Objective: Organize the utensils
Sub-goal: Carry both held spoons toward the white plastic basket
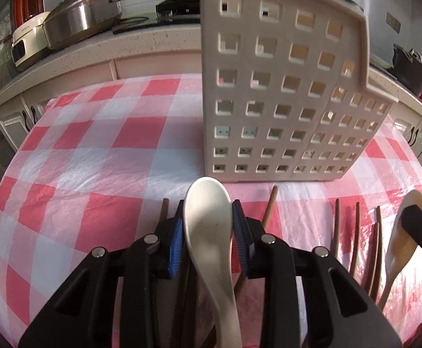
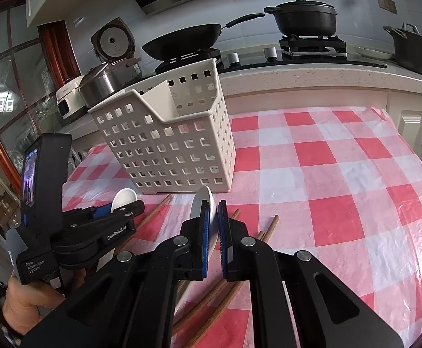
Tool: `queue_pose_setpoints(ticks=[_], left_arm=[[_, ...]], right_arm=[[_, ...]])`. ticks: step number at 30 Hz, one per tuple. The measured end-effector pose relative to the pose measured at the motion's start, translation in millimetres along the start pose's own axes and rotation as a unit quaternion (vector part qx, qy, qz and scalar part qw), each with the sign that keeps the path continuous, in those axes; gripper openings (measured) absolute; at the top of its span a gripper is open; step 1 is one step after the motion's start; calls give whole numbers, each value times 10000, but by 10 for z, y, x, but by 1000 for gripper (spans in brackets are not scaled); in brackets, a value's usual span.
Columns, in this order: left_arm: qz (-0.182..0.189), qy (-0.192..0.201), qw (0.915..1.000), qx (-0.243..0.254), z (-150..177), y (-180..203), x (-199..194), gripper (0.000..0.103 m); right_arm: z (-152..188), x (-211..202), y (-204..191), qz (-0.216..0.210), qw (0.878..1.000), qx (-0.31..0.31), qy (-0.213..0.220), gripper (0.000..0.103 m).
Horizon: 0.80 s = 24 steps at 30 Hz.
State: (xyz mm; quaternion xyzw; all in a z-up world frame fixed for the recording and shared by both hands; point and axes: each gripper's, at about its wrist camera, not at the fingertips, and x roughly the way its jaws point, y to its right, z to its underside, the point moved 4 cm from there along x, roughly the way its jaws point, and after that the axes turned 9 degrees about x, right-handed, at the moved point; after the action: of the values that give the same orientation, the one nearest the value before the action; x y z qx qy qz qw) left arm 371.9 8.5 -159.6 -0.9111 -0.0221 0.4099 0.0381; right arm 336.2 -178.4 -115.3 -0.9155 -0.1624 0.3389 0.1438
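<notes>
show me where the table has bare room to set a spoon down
Free: the checkered cloth right of the white basket, out to the cabinet-side edge, and the stretch left of the basket in the left wrist view. Crowded: the near strip before the basket, strewn with chopsticks and both grippers.

Both grippers were matte black plastic linkages. Each of the left gripper (image 1: 208,232) and the right gripper (image 2: 214,232) carried silver round pivot pins and ribbed blue pads (image 2: 206,243) lining its two fingers. At the left of the right wrist frame, the left unit bore white "GenRobot.AI" and "Data Acquisition System" lettering, a lit screen (image 2: 30,178), and bare skin of the hand (image 2: 22,304).
</notes>
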Motion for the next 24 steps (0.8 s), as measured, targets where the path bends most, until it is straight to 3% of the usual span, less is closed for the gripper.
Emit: queue_pose_setpoints(ticks=[8,11,13,17,18,19,24], left_arm=[[357,797,9955,-372,-93,-81,-540,26],[438,1087,9923,-390,-184,-104,-756,14],[466,1254,9906,-294,-255,-94,-891,14],[563,1236,9904,-242,-296,-98,-894,12],[597,1180,9909,-231,-286,-100,-843,2],[627,1104,9917,-207,-275,-93,-787,0],[635,1060,9923,-77,-199,-48,-703,0]], right_arm=[[-100,-70,-80,103,9996,-117,244,8],[-223,-139,-135,130,9988,-179,441,8],[-302,-183,-174,150,9981,-228,558,8],[-354,-222,-220,201,9974,-252,646,8],[-341,-224,-224,215,9974,-246,638,8],[-327,-227,-230,226,9975,-249,622,8],[-285,-261,-230,257,9975,-254,602,8]])
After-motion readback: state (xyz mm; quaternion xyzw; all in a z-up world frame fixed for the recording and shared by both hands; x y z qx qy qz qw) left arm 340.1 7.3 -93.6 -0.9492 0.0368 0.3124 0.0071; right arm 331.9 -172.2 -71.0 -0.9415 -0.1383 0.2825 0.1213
